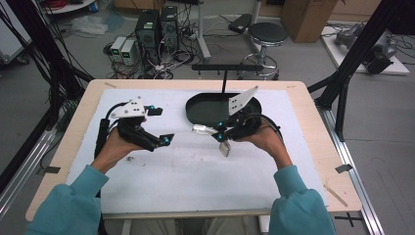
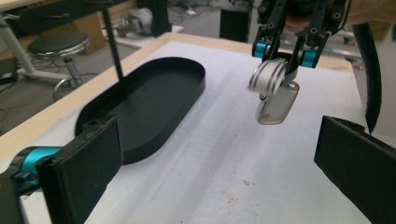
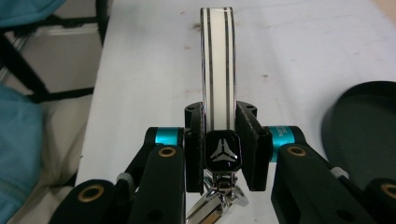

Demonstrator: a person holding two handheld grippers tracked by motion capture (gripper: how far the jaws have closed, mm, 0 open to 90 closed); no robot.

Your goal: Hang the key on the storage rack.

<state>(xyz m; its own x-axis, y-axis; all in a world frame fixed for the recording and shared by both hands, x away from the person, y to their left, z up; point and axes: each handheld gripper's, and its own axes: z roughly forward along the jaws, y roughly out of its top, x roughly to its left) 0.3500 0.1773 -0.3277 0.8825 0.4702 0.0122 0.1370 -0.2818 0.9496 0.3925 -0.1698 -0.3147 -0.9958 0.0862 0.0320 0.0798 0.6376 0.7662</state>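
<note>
Keychain (image 2: 275,91) is pinched in the right gripper (image 1: 226,133), lifted above the white mat (image 1: 195,166) beside the black tray (image 1: 205,110). Left gripper (image 1: 159,126) is spread, empty. Likely next: carry over tray, release.

Left gripper (image 1: 161,126) held low at the left with jaws spread wide and bare, hand (image 1: 113,147) wrapped round its grip, teal-sleeved forearm behind; right gripper (image 1: 221,131) at centre-right, jaws pressed tight together, tilted leftward, right hand (image 1: 264,138) behind it.
</note>
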